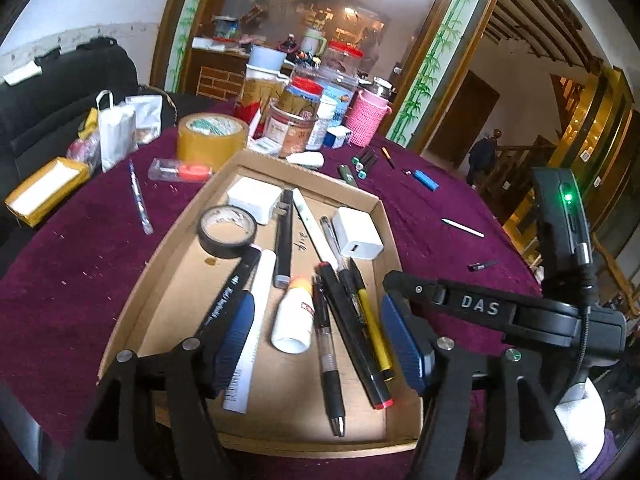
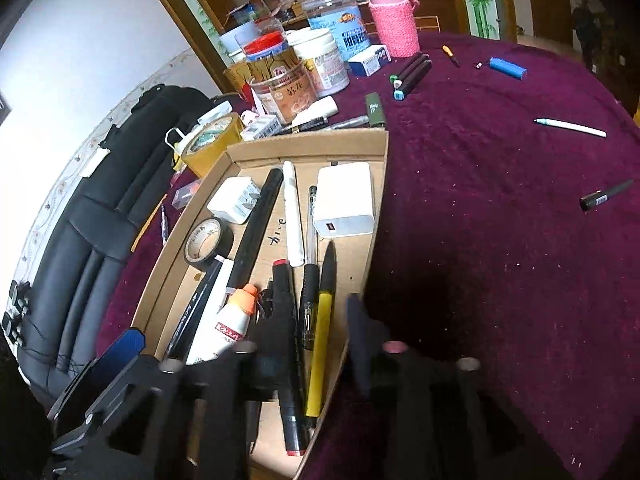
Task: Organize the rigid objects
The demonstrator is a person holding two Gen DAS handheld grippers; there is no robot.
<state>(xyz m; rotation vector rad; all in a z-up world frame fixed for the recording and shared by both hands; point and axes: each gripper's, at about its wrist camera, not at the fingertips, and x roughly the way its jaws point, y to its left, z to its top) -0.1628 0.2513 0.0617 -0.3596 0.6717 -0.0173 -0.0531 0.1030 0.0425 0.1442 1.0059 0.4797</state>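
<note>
A shallow cardboard tray (image 1: 168, 240) (image 2: 382, 184) on the purple tablecloth holds several pens and markers, a glue bottle (image 1: 294, 316) (image 2: 232, 328), black tape (image 1: 228, 230), and two white chargers (image 1: 356, 236) (image 2: 344, 204). My left gripper (image 1: 320, 336) is open and empty above the tray's near end. My right gripper (image 2: 320, 320) is open and empty over the tray's right wall; it shows in the left wrist view as a black arm (image 1: 480, 304). Loose on the cloth lie a white pen (image 2: 572, 127), a black pen cap (image 2: 606, 195), a blue lighter (image 2: 508, 67) and markers (image 2: 412, 74).
Jars, a pink-sleeved bottle (image 2: 394, 24), and a brown tape roll (image 1: 212, 136) crowd the table's far side. A yellow box (image 1: 44, 190), a white bag and a blue pen (image 1: 140, 200) lie left. A black sofa (image 2: 100, 220) stands beyond the table's left edge.
</note>
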